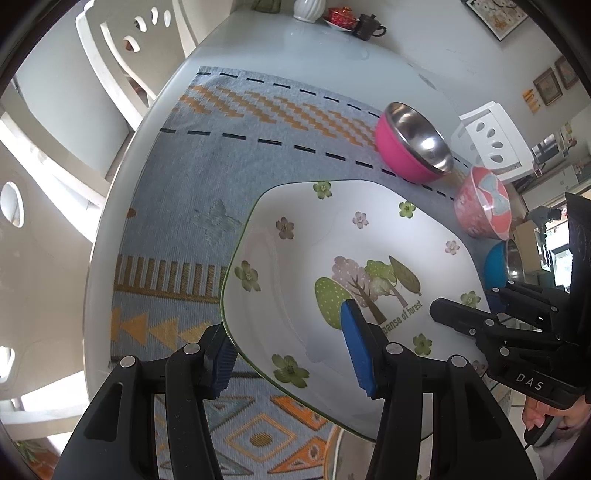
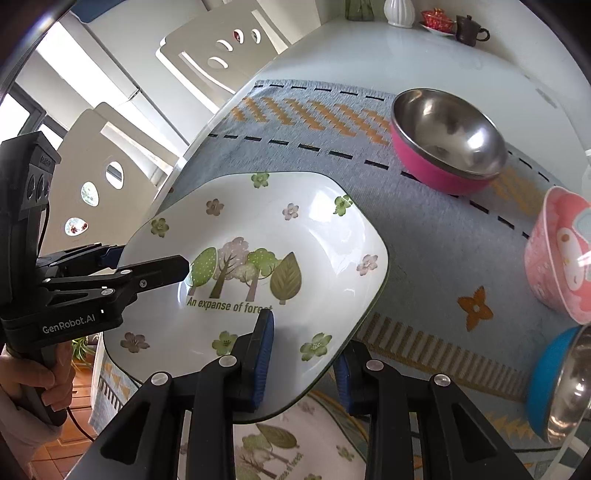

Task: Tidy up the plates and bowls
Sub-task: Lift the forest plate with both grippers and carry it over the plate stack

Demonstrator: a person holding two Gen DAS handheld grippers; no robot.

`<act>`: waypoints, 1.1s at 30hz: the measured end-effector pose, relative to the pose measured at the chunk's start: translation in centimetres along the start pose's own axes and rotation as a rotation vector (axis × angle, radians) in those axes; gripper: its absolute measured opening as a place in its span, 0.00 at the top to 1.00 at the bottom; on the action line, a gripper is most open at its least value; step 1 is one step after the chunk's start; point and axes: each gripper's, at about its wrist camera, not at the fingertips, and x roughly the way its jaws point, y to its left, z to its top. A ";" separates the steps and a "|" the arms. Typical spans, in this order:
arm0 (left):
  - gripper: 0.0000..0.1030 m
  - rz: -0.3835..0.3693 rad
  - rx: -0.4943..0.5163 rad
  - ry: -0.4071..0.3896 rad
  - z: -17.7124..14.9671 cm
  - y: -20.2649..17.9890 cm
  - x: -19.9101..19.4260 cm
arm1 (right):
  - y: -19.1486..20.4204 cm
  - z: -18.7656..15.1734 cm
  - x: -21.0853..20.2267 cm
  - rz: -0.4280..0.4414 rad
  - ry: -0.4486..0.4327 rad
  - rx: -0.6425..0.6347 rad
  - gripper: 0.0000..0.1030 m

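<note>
A white square plate [image 1: 332, 258] with flowers and trees is held tilted above the patterned mat. My left gripper [image 1: 291, 354] straddles its near-left edge, one pad above and one below. My right gripper [image 2: 303, 354] straddles its other edge, also shown in the left wrist view [image 1: 465, 310]. The plate also shows in the right wrist view [image 2: 280, 229], where the left gripper [image 2: 147, 266] clamps its left edge. A second matching plate [image 2: 273, 443] lies beneath. A pink steel bowl [image 2: 447, 140], a pink cartoon bowl [image 2: 554, 258] and a blue steel bowl [image 2: 554, 384] stand to the right.
The blue patterned mat [image 1: 207, 177] covers a white table [image 1: 295, 40]. A white vase [image 1: 308, 9], a red cup on a saucer [image 1: 341, 16] and a dark teapot [image 1: 367, 26] stand at the far end. White chairs [image 1: 122, 51] flank the table.
</note>
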 end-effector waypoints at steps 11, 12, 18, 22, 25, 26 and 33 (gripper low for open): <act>0.53 -0.007 0.008 -0.016 -2.5 -1.8 -1.6 | 0.2 -2.9 -2.0 -0.015 -0.025 0.008 0.72; 0.53 -0.009 0.010 -0.019 -2.8 -1.9 -1.8 | 0.2 -3.3 -2.2 -0.018 -0.027 0.010 0.72; 0.53 -0.012 0.024 -0.025 -4.4 -2.8 -2.6 | 0.6 -5.3 -3.2 -0.036 -0.032 0.020 0.72; 0.53 -0.014 0.029 -0.037 -5.6 -3.6 -3.4 | 0.7 -6.6 -3.8 -0.039 -0.036 0.025 0.72; 0.53 -0.001 0.021 -0.048 -6.4 -4.3 -4.0 | 0.7 -7.5 -4.5 -0.042 -0.039 0.015 0.72; 0.53 0.003 0.016 -0.055 -6.8 -4.6 -4.3 | 0.7 -7.8 -4.7 -0.039 -0.042 0.012 0.72; 0.53 0.024 -0.027 -0.075 -9.4 -6.6 -5.1 | -0.1 -10.5 -6.0 0.016 -0.034 -0.011 0.72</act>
